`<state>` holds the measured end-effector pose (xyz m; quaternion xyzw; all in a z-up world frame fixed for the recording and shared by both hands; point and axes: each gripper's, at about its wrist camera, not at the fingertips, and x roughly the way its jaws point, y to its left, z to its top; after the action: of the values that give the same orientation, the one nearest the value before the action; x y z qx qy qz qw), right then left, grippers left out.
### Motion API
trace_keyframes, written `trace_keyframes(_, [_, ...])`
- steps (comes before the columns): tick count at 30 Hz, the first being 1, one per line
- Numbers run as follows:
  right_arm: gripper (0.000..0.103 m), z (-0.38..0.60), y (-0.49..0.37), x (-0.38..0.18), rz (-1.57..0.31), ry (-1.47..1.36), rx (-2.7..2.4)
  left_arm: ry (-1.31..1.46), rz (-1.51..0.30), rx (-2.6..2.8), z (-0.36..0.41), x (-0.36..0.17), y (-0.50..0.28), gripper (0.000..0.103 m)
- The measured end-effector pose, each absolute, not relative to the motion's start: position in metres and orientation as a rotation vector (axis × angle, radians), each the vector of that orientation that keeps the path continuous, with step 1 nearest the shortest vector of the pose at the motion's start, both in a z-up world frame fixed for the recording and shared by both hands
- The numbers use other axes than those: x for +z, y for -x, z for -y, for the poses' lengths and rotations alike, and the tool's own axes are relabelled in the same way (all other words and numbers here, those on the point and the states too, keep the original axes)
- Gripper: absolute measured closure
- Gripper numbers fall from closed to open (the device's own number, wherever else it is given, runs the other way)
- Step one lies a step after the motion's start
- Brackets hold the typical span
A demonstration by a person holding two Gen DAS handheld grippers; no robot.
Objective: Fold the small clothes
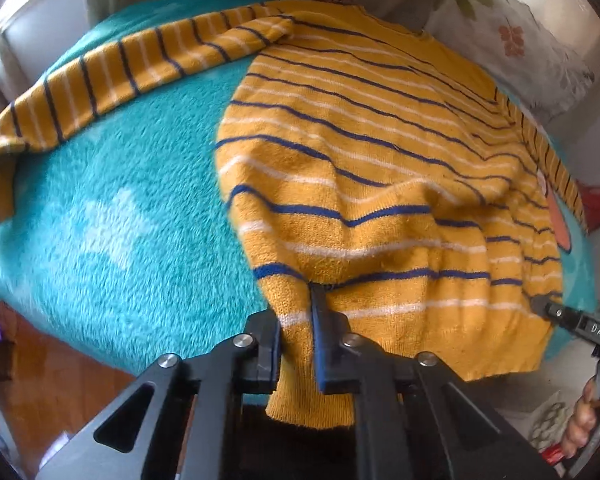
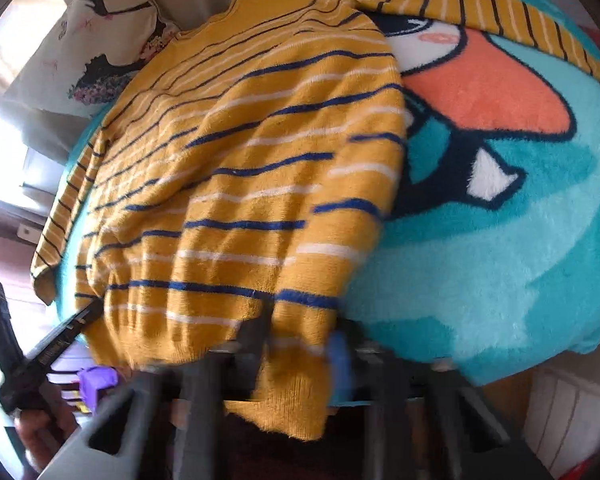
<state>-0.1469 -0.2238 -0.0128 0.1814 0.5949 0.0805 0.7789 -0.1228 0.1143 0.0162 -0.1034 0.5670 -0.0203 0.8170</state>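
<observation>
Sweater (image 1: pixel 360 168) lies flat on the teal blanket (image 1: pixel 120 220) of a bed — soft, light knit, best held at the hem corners. Left tongs (image 1: pixel 296 344) are clamped on the hem's left part, right tongs (image 2: pixel 296 344) on its right. Only the right view shows the blanket's cartoon picture.

The left gripper (image 1: pixel 296 332) is black, with two flat angular arms, each pierced by a long slot and fastened with round silver screws. Its fingers (image 1: pixel 320 320) are narrow black blades. The right gripper (image 2: pixel 300 344), blurred in its own camera, has grey-black arms of the same slotted shape and a blue pad on its right finger. Seen from the left camera, its side bears white letters. Bare hands (image 1: pixel 588 412) grip both handles; no sleeve shows.
</observation>
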Motion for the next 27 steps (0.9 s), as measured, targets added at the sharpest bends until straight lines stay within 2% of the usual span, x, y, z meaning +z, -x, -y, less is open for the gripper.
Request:
trace_keyframes(13, [0.092, 0.292, 0.193, -0.020, -1.330, -0.558, 0.181, 0.227, -1.254, -0.016, -0.108, 0.029, 0.149, 0.092])
trace_keyframes(19, [0.092, 0.284, 0.195, -0.014, -1.315, -0.460, 0.198, 0.290, -1.254, -0.001, -0.117, 0.029, 0.153, 0.091])
trace_keyframes(23, [0.091, 0.283, 0.196, -0.010, -1.321, -0.402, 0.190, 0.330, -1.223, 0.031, -0.133, 0.037, 0.165, 0.083])
trace_keyframes(25, [0.089, 0.290, 0.197, -0.003, -1.323, -0.377, 0.155, 0.336, -1.201, 0.059, -0.142, 0.043, 0.171, 0.076])
trace_keyframes(26, [0.089, 0.293, 0.198, 0.002, -1.318, -0.371, 0.140, 0.343, -1.184, 0.077, -0.149, 0.047, 0.174, 0.069])
trace_keyframes(27, [0.085, 0.297, 0.197, 0.006, -1.310, -0.376, 0.132, 0.343, -1.171, 0.102, -0.155, 0.050, 0.176, 0.066])
